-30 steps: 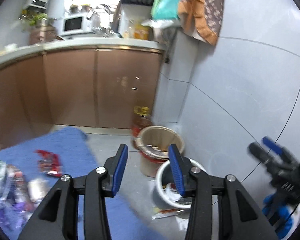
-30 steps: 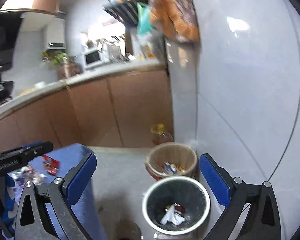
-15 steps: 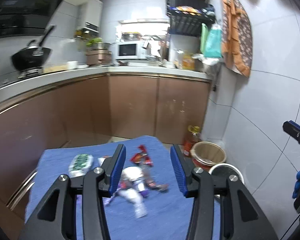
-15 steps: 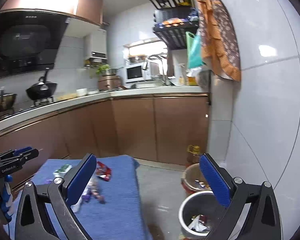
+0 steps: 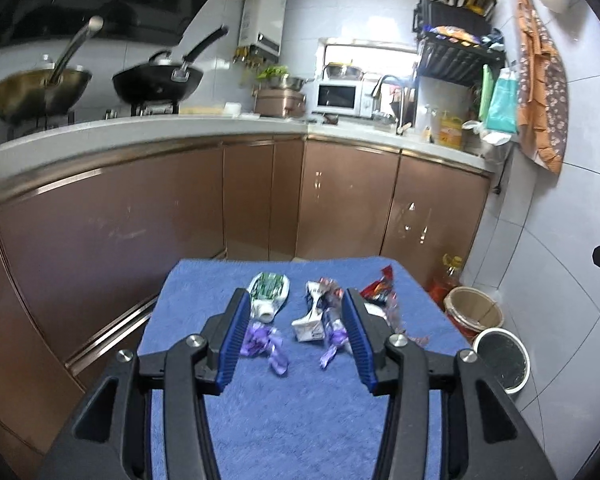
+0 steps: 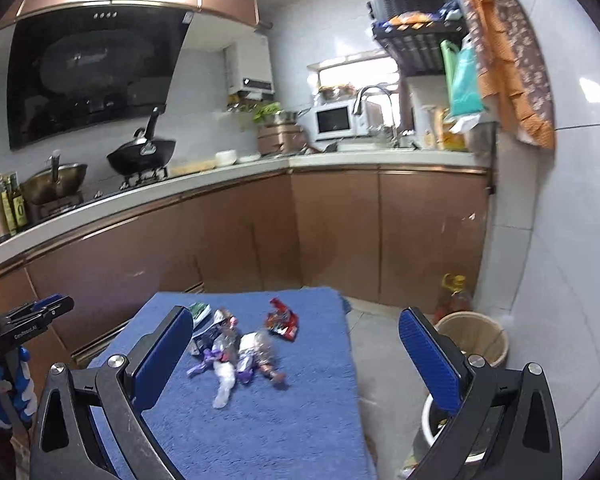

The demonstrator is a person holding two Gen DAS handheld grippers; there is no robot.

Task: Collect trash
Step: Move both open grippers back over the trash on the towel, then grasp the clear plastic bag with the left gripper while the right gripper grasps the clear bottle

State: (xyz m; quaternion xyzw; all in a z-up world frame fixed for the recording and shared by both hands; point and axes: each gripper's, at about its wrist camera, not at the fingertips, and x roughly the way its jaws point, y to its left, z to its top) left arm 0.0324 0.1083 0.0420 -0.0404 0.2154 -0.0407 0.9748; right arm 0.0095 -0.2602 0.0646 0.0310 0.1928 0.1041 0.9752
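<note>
A white worktop (image 5: 204, 128) is carried on brown cabinets (image 5: 348, 200) that run round the corner. Two woks (image 5: 156, 80) are seen on the stove, under a black hood (image 6: 92, 72). A microwave (image 5: 337, 96) is set by the window, with a tap (image 6: 370, 96) beside it. An orange cloth (image 5: 540, 92) is hung on the tiled wall. An oil bottle (image 6: 454, 292) is stood on the floor in the corner.

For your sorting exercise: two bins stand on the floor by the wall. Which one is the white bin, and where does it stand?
The white bin, with a dark inside, stands nearer the camera; the tan bin stands behind it.
</note>
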